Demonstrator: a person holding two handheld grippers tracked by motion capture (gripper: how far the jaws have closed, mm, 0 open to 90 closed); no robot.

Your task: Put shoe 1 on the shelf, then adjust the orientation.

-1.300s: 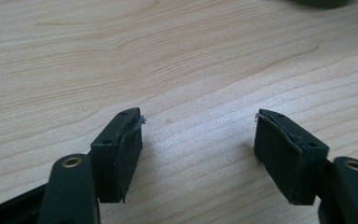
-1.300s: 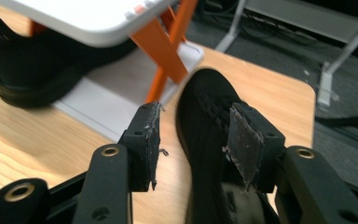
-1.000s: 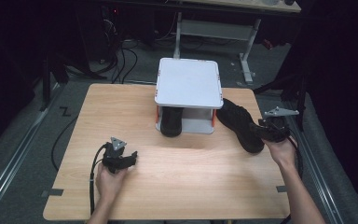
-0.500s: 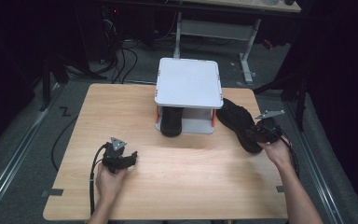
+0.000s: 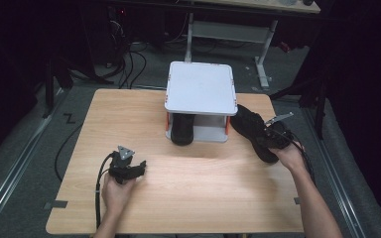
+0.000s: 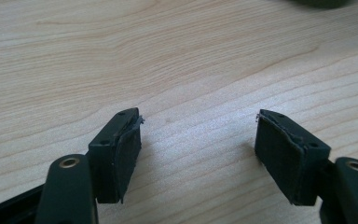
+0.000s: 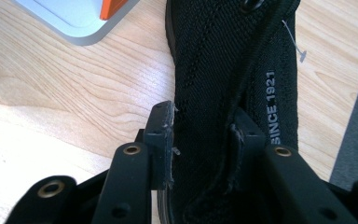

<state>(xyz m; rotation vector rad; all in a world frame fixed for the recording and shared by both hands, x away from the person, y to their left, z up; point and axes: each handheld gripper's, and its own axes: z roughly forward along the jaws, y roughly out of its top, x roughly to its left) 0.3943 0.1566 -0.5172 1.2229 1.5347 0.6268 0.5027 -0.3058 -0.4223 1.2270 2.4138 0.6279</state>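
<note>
A black knit shoe (image 5: 249, 126) lies on the wooden table (image 5: 203, 188) to the right of a white two-level rack (image 5: 201, 88). My right gripper (image 5: 274, 140) is at the shoe's near end. In the right gripper view its jaws press from both sides on the upper of the shoe (image 7: 223, 60), so this gripper (image 7: 205, 140) is shut on it. A second black shoe (image 5: 182, 130) stands under the rack's top shelf. My left gripper (image 5: 137, 167) rests at the table's near left. Its jaws stand wide apart over bare wood (image 6: 198, 149), holding nothing.
The rack's white base corner (image 7: 70, 16) with an orange post (image 7: 116, 7) lies just left of the held shoe. The table's right edge (image 7: 354, 116) runs close beside the shoe. Cables and a desk frame (image 5: 228, 29) are on the floor behind.
My right gripper has slid left and down onto the shoe's near end. The left gripper has stayed still.
</note>
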